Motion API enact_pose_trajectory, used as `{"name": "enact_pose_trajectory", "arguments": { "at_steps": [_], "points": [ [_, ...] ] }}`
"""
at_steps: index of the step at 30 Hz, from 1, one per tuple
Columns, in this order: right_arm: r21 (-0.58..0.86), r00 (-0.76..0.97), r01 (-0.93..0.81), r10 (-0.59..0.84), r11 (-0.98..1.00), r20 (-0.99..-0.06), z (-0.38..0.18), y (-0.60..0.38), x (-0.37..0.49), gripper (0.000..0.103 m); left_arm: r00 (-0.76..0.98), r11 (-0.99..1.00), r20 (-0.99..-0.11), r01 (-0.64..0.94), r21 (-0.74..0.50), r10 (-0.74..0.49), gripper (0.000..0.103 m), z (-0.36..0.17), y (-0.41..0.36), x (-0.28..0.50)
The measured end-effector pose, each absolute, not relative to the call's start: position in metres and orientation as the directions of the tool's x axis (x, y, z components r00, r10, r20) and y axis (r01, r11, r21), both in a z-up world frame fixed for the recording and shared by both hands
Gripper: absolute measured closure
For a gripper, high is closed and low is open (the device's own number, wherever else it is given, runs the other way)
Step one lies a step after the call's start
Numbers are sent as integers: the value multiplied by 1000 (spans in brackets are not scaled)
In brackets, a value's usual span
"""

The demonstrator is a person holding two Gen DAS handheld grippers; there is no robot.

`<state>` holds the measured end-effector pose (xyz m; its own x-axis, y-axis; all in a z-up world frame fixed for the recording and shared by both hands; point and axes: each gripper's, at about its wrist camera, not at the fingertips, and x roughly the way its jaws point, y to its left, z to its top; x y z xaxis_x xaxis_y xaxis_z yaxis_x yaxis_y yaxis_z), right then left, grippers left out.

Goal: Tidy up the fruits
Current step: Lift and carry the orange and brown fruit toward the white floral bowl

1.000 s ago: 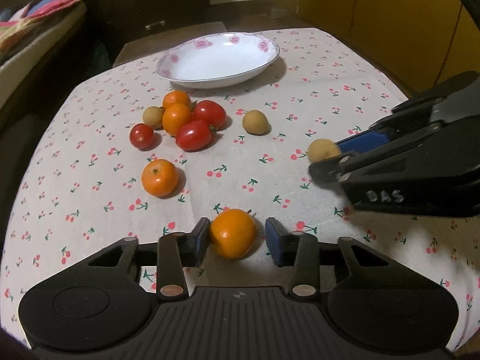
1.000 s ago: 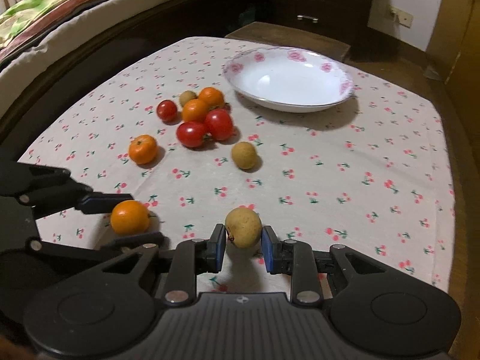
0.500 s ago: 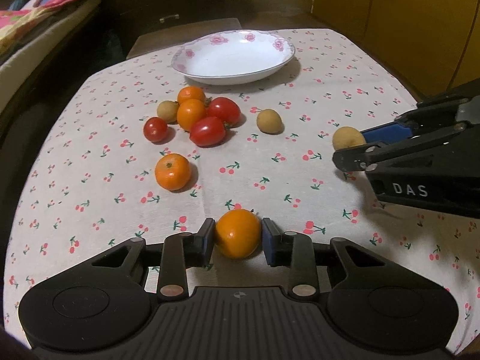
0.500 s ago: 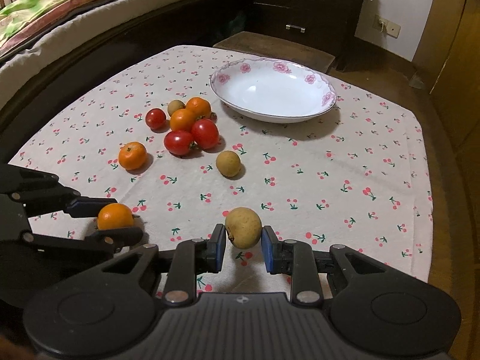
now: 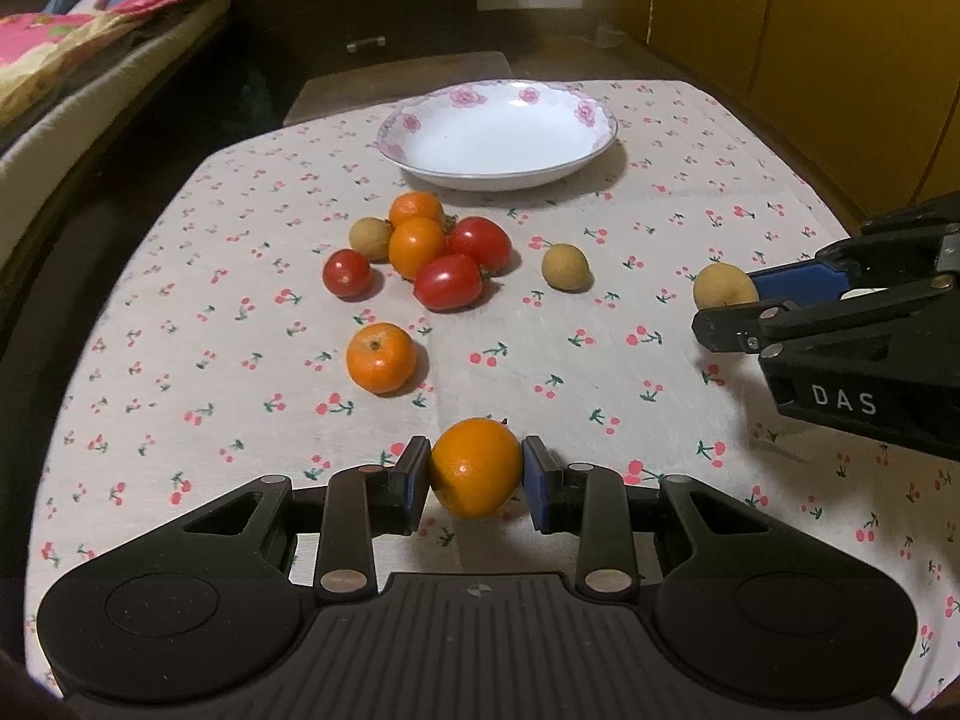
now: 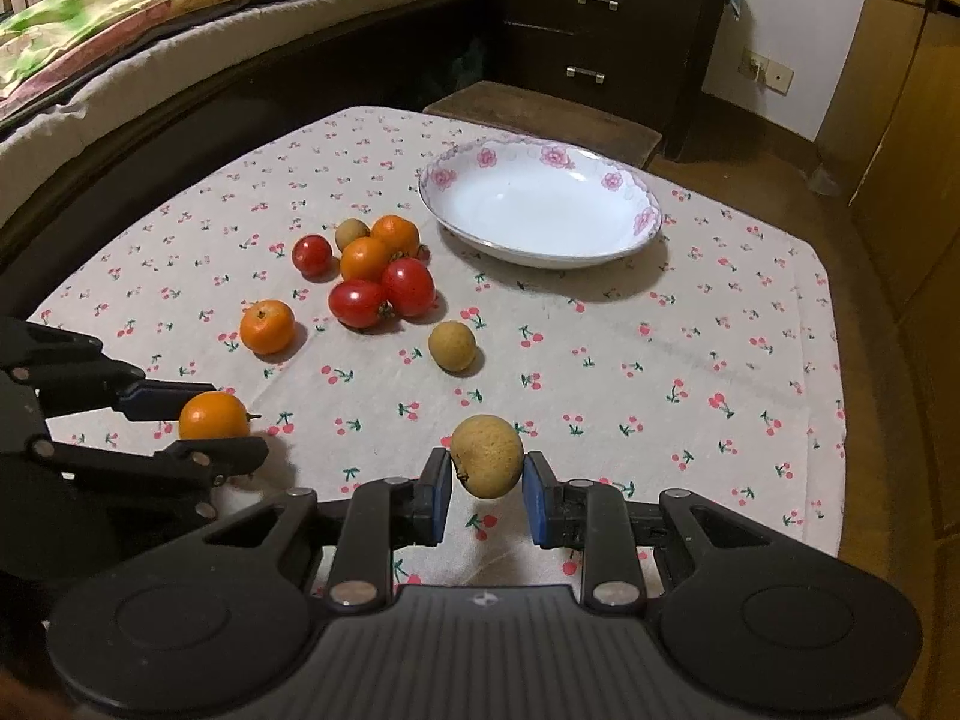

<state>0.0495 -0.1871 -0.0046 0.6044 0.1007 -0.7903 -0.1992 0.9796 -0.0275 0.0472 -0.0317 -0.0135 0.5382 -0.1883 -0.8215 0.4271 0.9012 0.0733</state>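
My left gripper (image 5: 476, 471) is shut on a small orange (image 5: 474, 450), held just above the cherry-print tablecloth (image 5: 600, 372) near its front edge. To its right, my right gripper (image 6: 486, 483) is shut on a tan round fruit (image 6: 487, 450), also slightly off the cloth. Each gripper shows in the other's view: the right gripper (image 5: 727, 305) with the tan fruit (image 5: 720, 285), the left gripper (image 6: 231, 423) with the orange (image 6: 213, 414). A white flower-rimmed plate (image 5: 498, 171) stands empty at the far side. Between plate and grippers lie tomatoes (image 5: 450, 282), oranges (image 5: 381, 357) and tan fruits (image 5: 564, 266).
A bed (image 6: 150, 30) runs along the table's left side. A dark dresser (image 6: 600, 30) and a low wooden stool (image 6: 540, 117) stand beyond the plate. Yellow cabinets (image 5: 810, 48) line the right. The cloth right of the fruit cluster is bare.
The left jaws closed onto the orange, which earlier sat loose between them. The right gripper kept its hold on the tan fruit. Both views now show more of the room beyond the table.
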Motion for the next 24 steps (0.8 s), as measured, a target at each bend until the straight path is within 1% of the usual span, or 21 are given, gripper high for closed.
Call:
{"name": "enact_pose_trajectory", "arguments": {
  "at_steps": [7,14,24],
  "points": [
    [-39,642,-190,94,981,-761,12,-184,53,76,565,900,-801,428,79,-198,63,2,-31,58],
    [-37,632,-179,87,983,-770,6,-185,71,76,578,905,-794,416,86,-190,63,4,-35,82],
    [-27,645,-155,81,988,-760,9,-189,90,76,597,914,-785,392,102,-168,63,9,-41,111]
  ]
}}
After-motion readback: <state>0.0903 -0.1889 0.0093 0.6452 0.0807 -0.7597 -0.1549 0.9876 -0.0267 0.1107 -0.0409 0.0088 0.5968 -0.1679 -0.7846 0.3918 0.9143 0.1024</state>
